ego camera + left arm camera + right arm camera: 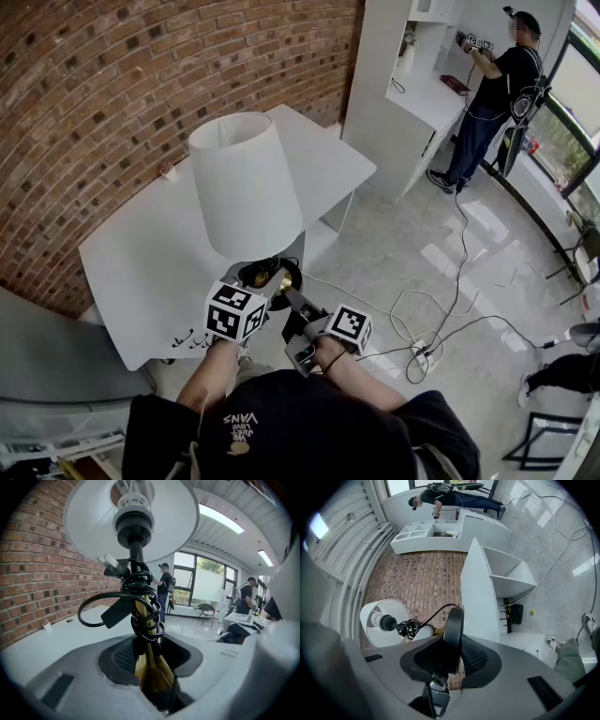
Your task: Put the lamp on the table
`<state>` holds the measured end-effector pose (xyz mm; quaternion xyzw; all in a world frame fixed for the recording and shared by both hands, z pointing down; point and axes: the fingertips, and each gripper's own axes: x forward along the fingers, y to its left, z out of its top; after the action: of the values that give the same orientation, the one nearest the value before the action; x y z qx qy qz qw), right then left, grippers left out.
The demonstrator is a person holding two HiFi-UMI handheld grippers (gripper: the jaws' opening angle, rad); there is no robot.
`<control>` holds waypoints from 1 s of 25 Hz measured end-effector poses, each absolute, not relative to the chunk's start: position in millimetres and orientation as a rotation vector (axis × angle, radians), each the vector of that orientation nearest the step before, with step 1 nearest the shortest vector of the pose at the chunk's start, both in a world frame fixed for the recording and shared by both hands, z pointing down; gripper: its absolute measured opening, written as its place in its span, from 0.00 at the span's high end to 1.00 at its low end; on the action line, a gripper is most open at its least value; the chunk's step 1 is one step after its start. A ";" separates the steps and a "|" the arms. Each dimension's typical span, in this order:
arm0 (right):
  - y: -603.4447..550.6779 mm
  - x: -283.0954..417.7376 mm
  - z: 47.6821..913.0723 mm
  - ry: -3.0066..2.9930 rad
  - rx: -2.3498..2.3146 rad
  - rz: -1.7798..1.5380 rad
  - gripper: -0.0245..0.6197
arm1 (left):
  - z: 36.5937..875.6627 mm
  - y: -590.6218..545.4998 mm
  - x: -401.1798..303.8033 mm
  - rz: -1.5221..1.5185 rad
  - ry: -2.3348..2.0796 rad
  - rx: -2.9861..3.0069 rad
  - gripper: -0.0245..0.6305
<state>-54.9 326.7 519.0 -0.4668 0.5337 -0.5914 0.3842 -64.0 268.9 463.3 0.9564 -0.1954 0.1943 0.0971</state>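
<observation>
Pinching the brass stem (149, 665) of the lamp (248, 187) with the jaws of the left gripper (269, 287), low down, just above the base. Clamped on the round black base (453, 632) with the jaws of the right gripper (451, 656), disc edge-on between them. Holding the lamp roughly upright at the near edge of the white counter (141, 267), white shade (89, 517) on top, black cord (140, 595) wound in loops round the stem. Can't tell whether touching the counter or hanging just off it. Brick wall (112, 84) along the far left side of the counter. Way off at the far right, a person (497, 94) standing at a white shelf unit (384, 94). Loose cables (441, 319) across the floor on the right.
</observation>
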 end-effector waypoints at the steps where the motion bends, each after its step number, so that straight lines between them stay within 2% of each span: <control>1: 324.8 -55.7 519.0 1.358 -1.177 -1.502 0.78 | 464.2 267.9 -64.2 0.582 -0.577 2.831 0.74; 25: 280.9 -38.3 534.8 1.364 -1.166 -1.571 0.78 | 485.4 222.8 -51.2 0.608 -0.649 2.734 0.74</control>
<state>-38.3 280.9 534.8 -0.4545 0.5314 -0.6120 0.3695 -51.2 222.8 485.4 0.9425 -0.2238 0.2095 0.1330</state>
